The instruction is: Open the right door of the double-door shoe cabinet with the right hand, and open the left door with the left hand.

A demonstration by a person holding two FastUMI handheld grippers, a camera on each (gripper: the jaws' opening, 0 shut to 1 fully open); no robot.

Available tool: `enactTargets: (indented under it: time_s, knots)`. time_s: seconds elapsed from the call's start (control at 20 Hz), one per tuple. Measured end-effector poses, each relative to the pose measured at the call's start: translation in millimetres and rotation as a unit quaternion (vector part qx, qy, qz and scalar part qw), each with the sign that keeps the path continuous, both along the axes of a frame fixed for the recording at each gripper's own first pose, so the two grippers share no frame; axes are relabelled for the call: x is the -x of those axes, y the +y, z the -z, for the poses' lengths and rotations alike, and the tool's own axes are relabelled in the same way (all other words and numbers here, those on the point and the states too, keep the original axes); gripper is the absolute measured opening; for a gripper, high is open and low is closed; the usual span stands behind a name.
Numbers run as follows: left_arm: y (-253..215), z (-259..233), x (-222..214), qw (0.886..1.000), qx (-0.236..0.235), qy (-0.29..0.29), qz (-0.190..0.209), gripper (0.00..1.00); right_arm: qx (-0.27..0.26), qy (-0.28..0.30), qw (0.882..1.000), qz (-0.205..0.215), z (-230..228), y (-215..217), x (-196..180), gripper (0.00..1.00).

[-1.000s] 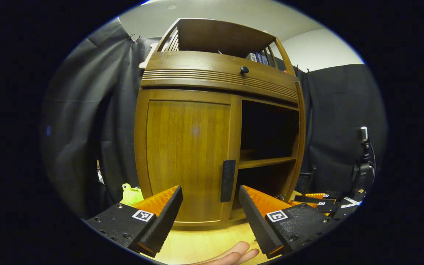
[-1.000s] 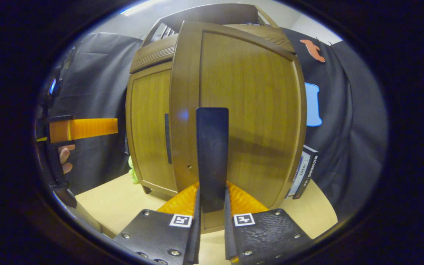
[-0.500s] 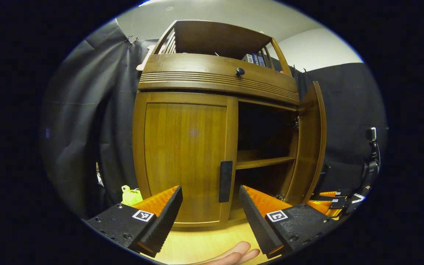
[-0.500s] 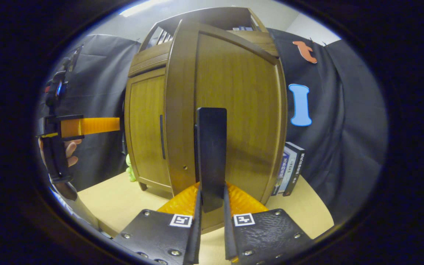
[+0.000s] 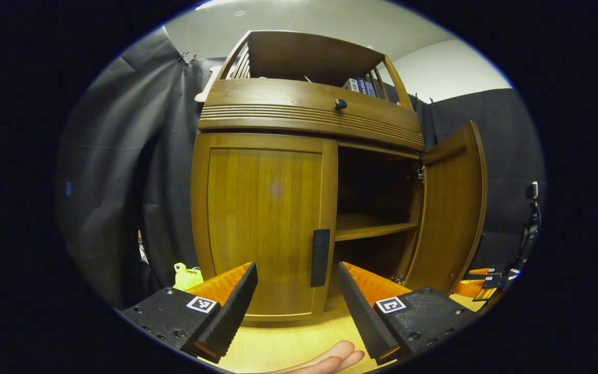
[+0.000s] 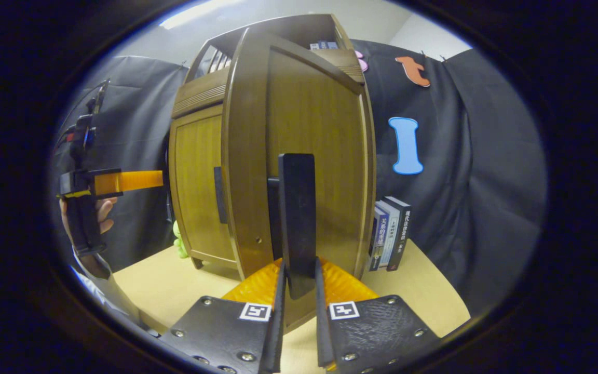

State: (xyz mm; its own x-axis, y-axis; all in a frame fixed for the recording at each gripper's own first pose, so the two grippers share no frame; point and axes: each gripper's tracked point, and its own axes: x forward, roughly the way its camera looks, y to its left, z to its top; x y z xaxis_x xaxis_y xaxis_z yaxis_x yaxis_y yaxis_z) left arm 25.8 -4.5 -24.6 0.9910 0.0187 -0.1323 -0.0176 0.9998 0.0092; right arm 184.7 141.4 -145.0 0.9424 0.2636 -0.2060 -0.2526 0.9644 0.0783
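Right gripper (image 6: 297, 291) clamped on the right handle (image 6: 297, 223), both fingers pressing its sides; right door (image 5: 449, 208) swung wide off the cabinet (image 5: 309, 111) (shelf (image 5: 371, 227) bare inside). Left gripper (image 5: 296, 298) spread apart, holding nothing, just before the left handle (image 5: 321, 250). Left door (image 5: 262, 223) closed. Books (image 6: 390, 234) behind the cabinet.

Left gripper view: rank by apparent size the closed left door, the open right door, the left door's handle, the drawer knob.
1. left door
2. right door, swung open and seen at an angle, so foreshortened; the doors may really match
3. left door's handle
4. drawer knob
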Motion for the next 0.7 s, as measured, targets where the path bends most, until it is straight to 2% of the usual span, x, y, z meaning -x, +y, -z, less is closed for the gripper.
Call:
enactTargets:
  time_s: [0.05,0.1,0.2,0.25,0.4,0.5,0.6,0.65,0.7]
  knots:
    - [0,0,0,1.0,0.0,0.001,-0.001,0.95,0.001,0.0,1.0,0.002,0,-1,1,0.27]
    - [0,1,0,1.0,-0.001,0.002,-0.001,0.92,0.001,-0.001,1.0,0.006,0,-2,1,0.27]
    - [1,1,0,1.0,-0.001,0.001,-0.003,0.95,-0.001,-0.001,1.0,0.015,0,-4,0,0.27]
    - [1,0,-1,1.0,0.0,0.001,-0.004,0.92,-0.002,-0.001,1.0,0.021,0,-5,-1,0.27]
    - [0,4,-1,1.0,0.001,0.006,-0.005,0.92,-0.003,-0.007,0.999,0.046,-3,-12,0,0.27]
    - [-2,6,-2,1.0,-0.003,0.009,-0.002,0.95,0.018,-0.025,0.995,0.094,-8,-34,-8,0.26]
    - [-6,8,-3,1.0,-0.005,0.01,-0.001,0.92,0.032,-0.026,0.991,0.13,-13,-62,-13,0.25]
    - [-8,9,-4,1.0,-0.005,0.011,0.001,0.92,0.017,-0.02,0.988,0.153,2,-76,-23,0.11]
    - [-10,11,-4,1.0,-0.005,0.012,0.002,0.95,-0.022,-0.02,0.989,0.143,-9,-75,-13,0.0]
